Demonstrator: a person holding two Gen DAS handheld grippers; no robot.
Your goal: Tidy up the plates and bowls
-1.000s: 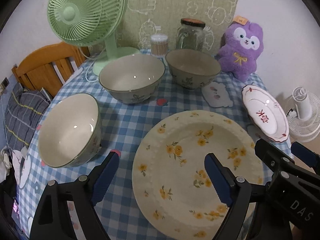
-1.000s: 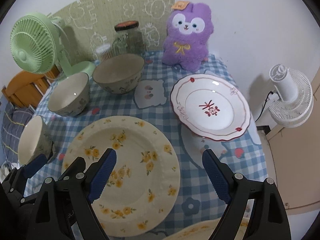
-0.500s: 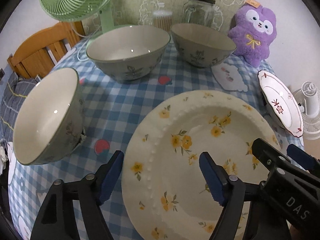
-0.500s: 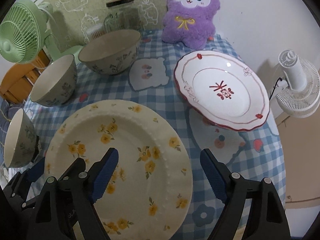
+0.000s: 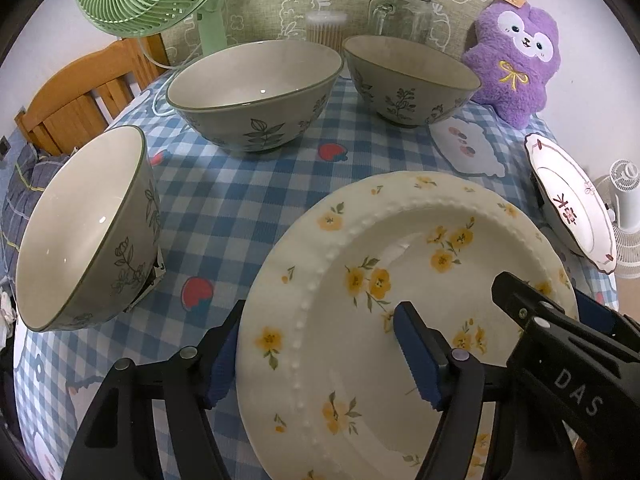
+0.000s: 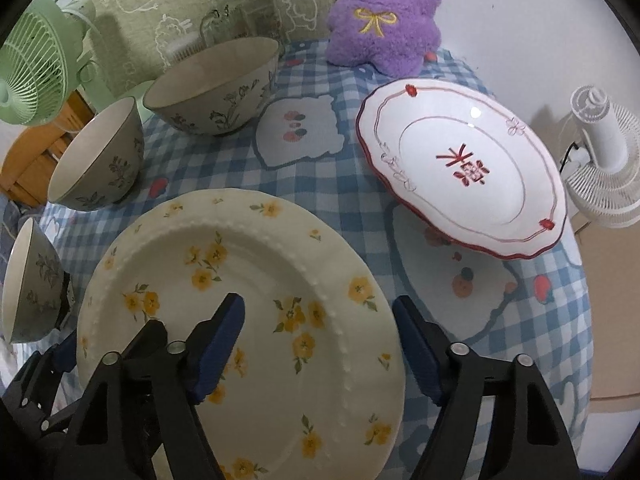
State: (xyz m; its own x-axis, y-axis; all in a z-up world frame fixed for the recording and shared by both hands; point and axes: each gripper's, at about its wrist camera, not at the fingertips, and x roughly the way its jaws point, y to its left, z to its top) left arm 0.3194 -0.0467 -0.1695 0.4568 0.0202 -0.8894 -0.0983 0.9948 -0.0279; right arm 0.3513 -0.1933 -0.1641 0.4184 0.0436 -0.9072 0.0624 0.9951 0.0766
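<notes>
Between both gaping tongs' fingers sat the yellow-flowered plate; left tongs and right tongs wanted even bites on opposite rims.

Bare checked cloth lies open between the flowered plate and the bowls. A tilted bowl blocks the left side, with two more bowls across the back. On the right, the red-rimmed plate stands near the flowered plate, leaving a narrow strip of cloth.
</notes>
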